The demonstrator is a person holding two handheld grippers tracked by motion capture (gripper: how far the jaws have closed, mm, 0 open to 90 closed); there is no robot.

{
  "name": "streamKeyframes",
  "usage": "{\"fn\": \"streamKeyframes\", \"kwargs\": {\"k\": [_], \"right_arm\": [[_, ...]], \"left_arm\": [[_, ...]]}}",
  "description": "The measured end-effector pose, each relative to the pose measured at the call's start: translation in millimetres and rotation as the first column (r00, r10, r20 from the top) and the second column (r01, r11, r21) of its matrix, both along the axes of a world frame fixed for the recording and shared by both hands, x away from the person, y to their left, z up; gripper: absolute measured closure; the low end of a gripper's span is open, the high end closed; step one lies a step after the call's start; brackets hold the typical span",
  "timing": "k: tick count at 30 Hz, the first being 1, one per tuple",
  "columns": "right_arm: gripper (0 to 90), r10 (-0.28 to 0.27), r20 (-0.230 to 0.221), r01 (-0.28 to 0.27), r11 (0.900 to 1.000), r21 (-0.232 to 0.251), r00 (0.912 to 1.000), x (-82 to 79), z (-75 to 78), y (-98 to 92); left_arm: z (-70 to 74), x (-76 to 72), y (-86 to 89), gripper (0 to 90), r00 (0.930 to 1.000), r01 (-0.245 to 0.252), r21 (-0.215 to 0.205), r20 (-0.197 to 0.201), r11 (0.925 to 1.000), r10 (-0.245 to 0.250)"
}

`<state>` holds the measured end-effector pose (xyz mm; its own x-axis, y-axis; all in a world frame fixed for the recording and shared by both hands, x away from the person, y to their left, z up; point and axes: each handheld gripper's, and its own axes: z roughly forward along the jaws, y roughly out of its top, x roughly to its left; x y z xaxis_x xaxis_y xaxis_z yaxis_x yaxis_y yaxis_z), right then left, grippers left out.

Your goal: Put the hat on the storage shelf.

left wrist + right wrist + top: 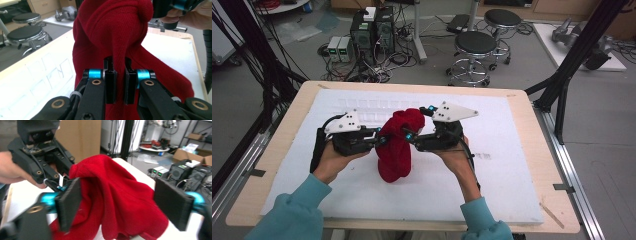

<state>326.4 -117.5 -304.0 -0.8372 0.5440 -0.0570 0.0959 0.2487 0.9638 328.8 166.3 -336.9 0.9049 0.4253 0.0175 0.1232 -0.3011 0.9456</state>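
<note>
Where it hangs bunched, the knit cloth is deep red.

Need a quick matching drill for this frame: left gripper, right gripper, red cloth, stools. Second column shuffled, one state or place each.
Column one:
1. left gripper
2. right gripper
3. red cloth
4. stools

Column two:
A. jaws wide apart, pads off the fabric
B. on the floor beyond the table's far edge
C. jaws pinched on a fold of fabric
D. bunched up, lifted in the middle of the white mat

Pairs: 1-C, 2-A, 3-D, 4-B
</note>
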Motion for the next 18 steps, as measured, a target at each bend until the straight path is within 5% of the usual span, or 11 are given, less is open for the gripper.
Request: {"fn": "streamKeyframes", "kwargs": {"k": [6, 12, 18], "right_arm": [[12.0, -0.029, -0.005, 0.029, 1.000, 0.001, 0.9996, -6.4, 1.6, -2.1], [12.0, -0.065, 0.015, 0.065, 0.997, -0.028, 0.9978, -29.4, 1.7, -4.6], [12.1, -0.085, -0.022, 0.085, 0.996, -0.032, 0.9961, -46.5, -8.7, -10.4]], "left_arm": [[2.6, -1.2, 2.6, 83.3, 0.9994, -0.034, -0.014, -0.004, 0.9993, 0.034], [6.9, 1.1, 3.8, 83.3, 0.9933, -0.109, -0.016, -0.041, 0.9939, 0.108], [19.0, 2.0, 2.7, 83.3, 0.9877, -0.151, -0.034, -0.046, 0.9879, 0.150]]}}
